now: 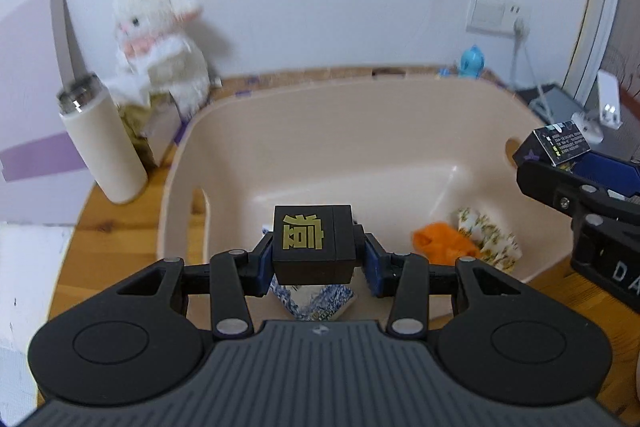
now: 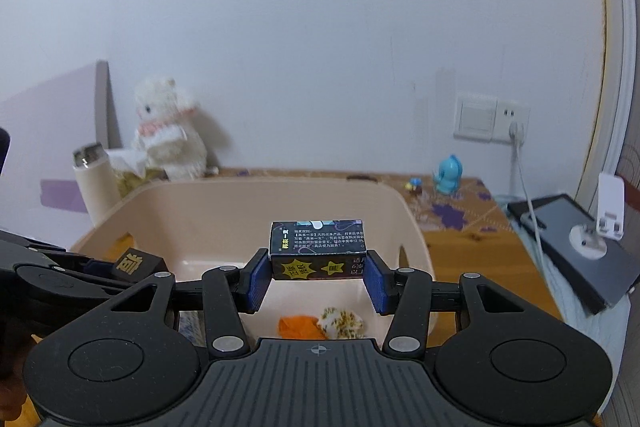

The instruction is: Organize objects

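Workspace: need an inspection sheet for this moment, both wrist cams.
Surface: wooden table, patterned mat at the back.
Job's things: beige bin holds an orange cloth, a floral cloth and a blue-white packet.
Clutter: plush sheep, white bottle, blue figurine, tablet, phone stand.
Grippers: left tool shut on black cube; right tool shut on printed black box, both over the bin.
Cables: white cable from wall socket.
Surroundings: white wall.

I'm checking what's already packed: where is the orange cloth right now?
The orange cloth lies on the floor of the beige tub, toward its right side in the left wrist view, touching a floral cloth on its right.
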